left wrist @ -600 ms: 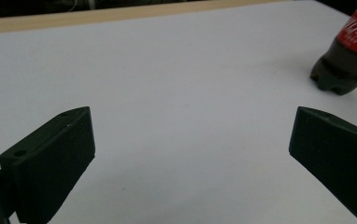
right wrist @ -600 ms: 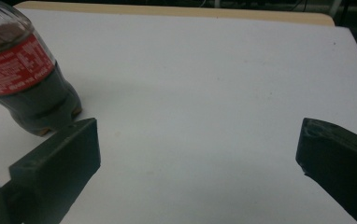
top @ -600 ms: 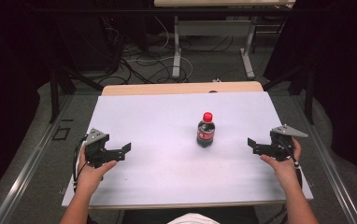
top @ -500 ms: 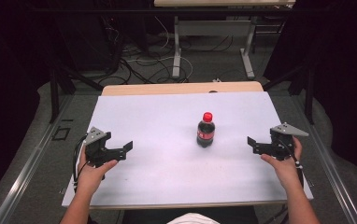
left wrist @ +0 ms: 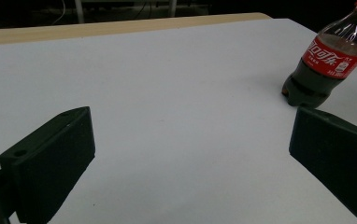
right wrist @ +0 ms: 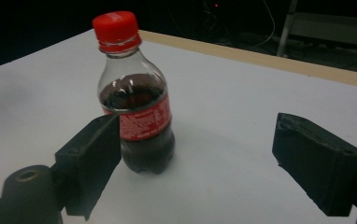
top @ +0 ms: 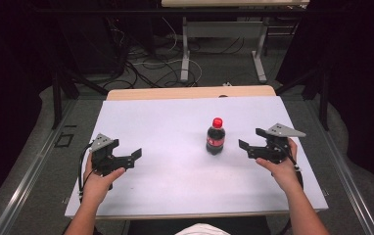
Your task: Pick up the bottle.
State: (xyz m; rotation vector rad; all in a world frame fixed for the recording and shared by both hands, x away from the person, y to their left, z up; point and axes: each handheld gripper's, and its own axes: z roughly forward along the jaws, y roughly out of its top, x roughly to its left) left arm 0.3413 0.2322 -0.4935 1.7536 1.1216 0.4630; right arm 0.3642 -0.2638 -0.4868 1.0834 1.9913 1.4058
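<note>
Cola bottle (top: 215,136) — red cap, red label — stands upright right of centre on the white worktop (top: 165,127). Right gripper (top: 249,145), right of the frame, has its jaws spread, pointing toward the bottle but apart from it. Left gripper (top: 135,155), lower left of the frame, jaws spread wide over bare worktop — nothing between them.

Both forearms reach in from the near edge. The left tool (top: 131,157) sits low, jaws spread wide with nothing between them. The right tool (top: 249,143) points inward, jaws likewise apart and empty.
</note>
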